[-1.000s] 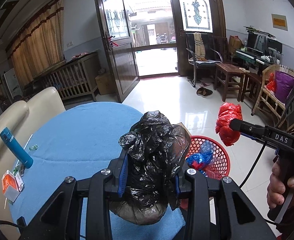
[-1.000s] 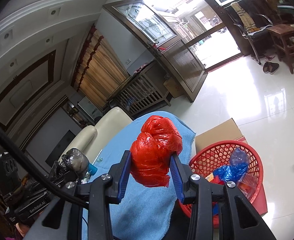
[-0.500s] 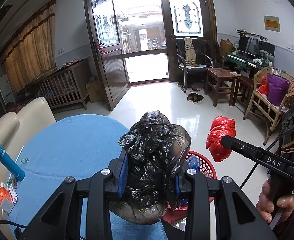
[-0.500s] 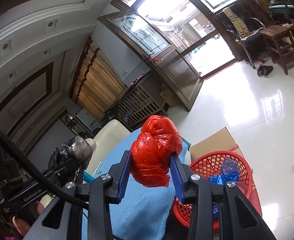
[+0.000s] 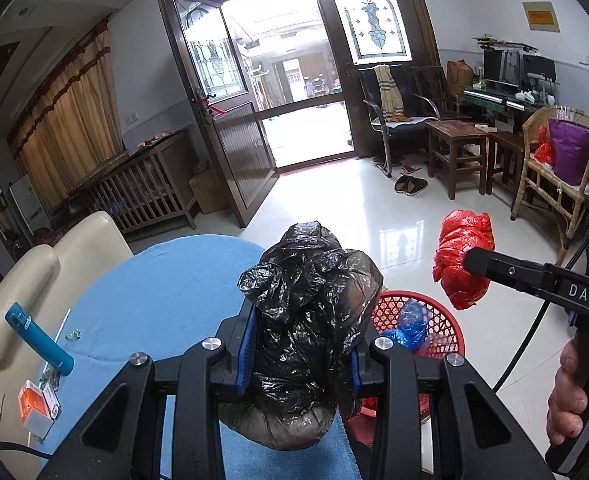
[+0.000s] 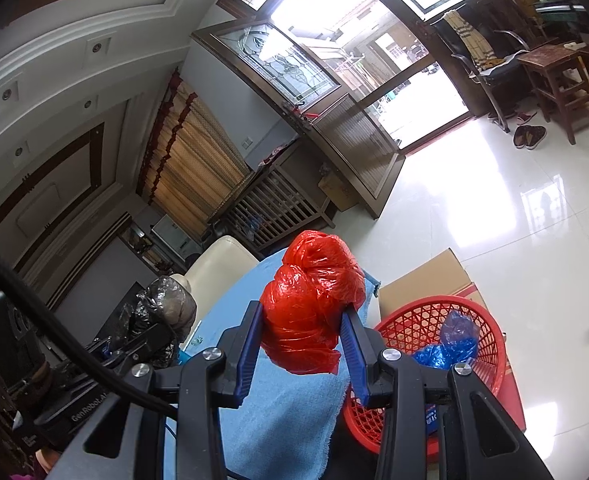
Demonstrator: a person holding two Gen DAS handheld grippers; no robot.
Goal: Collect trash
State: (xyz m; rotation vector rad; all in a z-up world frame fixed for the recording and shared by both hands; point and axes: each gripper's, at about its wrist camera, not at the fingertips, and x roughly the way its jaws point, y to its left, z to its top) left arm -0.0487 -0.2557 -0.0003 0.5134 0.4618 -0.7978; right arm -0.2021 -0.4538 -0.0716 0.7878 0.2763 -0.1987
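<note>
A crumpled black plastic bag (image 5: 308, 320) fills my left gripper (image 5: 299, 354), whose blue pads are shut on its sides, above the near edge of the blue-clothed table (image 5: 154, 300). My right gripper (image 6: 305, 344) is shut on a bunched red plastic bag (image 6: 312, 304), held in the air over the table's edge. The red bag (image 5: 460, 258) also shows in the left wrist view, up and right of a red mesh basket (image 5: 434, 316) on the floor. That red basket (image 6: 478, 320) holds blue plastic trash (image 6: 450, 344). The black bag (image 6: 166, 308) appears at left in the right wrist view.
On the table lie a teal cylinder (image 5: 38, 338), an orange-and-white packet (image 5: 38, 404) and small scraps. A cream sofa (image 5: 34, 276) borders the table's left. A cardboard box (image 6: 426, 280) stands behind the basket. Chairs and stools (image 5: 458, 152) line the far right, past shiny white floor.
The left wrist view has swung rightward: the table and teal cylinder slid left and the basket drew in beside the black bag. Both bags remain gripped; the right gripper has barely moved.
</note>
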